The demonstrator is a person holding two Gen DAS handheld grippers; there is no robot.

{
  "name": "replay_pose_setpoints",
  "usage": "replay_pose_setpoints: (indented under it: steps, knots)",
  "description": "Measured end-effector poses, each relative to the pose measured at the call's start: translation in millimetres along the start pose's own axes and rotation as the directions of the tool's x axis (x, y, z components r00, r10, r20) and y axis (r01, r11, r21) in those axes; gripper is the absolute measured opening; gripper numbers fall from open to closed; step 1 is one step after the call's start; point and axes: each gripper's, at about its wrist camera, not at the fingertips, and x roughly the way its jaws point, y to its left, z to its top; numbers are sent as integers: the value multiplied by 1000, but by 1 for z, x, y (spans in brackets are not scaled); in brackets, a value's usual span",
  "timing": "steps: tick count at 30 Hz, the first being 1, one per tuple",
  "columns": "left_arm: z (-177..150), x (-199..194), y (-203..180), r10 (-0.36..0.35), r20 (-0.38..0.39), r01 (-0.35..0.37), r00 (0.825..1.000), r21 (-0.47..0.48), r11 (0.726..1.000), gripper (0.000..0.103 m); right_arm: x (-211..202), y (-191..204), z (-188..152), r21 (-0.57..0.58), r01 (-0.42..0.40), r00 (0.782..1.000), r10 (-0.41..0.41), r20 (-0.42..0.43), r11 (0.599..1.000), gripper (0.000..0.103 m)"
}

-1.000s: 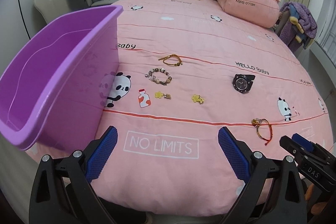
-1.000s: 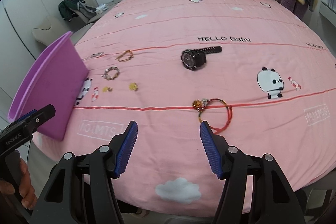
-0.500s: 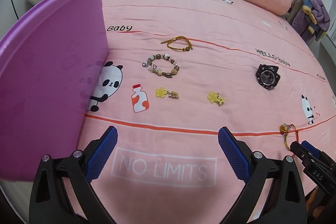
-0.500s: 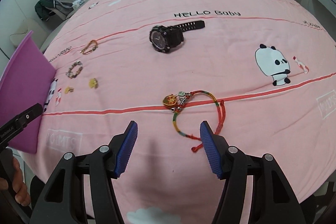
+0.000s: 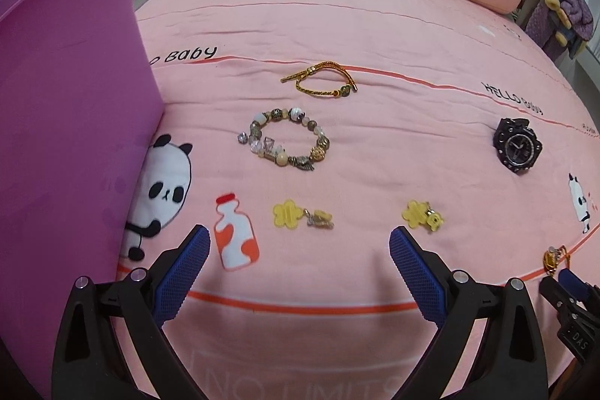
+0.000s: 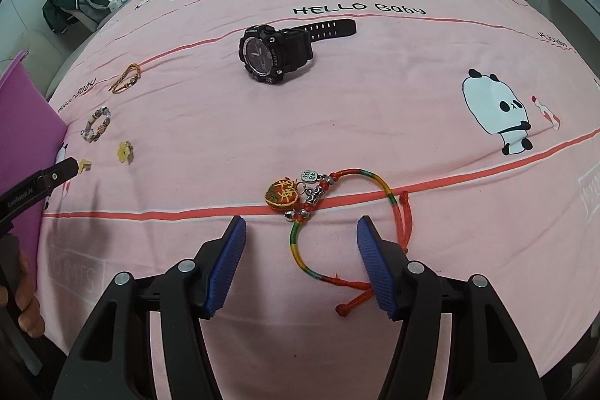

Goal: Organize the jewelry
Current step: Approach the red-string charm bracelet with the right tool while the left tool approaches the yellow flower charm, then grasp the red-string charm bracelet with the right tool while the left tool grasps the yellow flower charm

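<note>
jewelry all lies loose on the bed (image 5: 375, 25); nothing visibly sits in the purple bin (image 5: 67, 100), left of the left gripper (image 5: 296, 268), so sorting looks unstarted. right gripper (image 6: 300, 261) hangs wide over the rainbow cord bracelet (image 6: 300, 250), its cord between the jaws, unpinched. left gripper gapes empty, yellow flower charm (image 5: 287, 212) just ahead.

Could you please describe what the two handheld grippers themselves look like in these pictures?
Both the left gripper and the right gripper have glossy black plastic frames with silver screws, and two blue, finely ribbed finger pads. White lettering marks their black sides. No cables or sleeves show.
</note>
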Motion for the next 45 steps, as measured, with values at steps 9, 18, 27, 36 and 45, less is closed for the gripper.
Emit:
replay_pose_setpoints:
  steps: [9, 18, 27, 36, 45]
  knots:
    - [3, 36, 9, -13, -43, 13, 999, 1, 1000, 89, 7, 2, -1, -7, 26, 999, -26, 20, 1000, 59]
    - [0, 39, 1, -37, -2, 37, 999, 10, 999, 57, 12, 8, -3, -49, 80, 996, -78, 36, 996, 43]
    - [-10, 22, -3, -71, -6, 71, 997, 12, 997, 30, 7, 11, -1, -59, 62, 997, -59, 50, 996, 9]
    - [-24, -21, -15, -127, 3, 127, 992, 12, 992, 30, -30, 9, -5, -32, -19, 997, 22, 80, 999, 9]
    - [-31, -90, -6, -143, 59, 142, 988, 17, 990, 30, -90, 27, -2, -61, -93, 981, 102, 164, 994, 9]
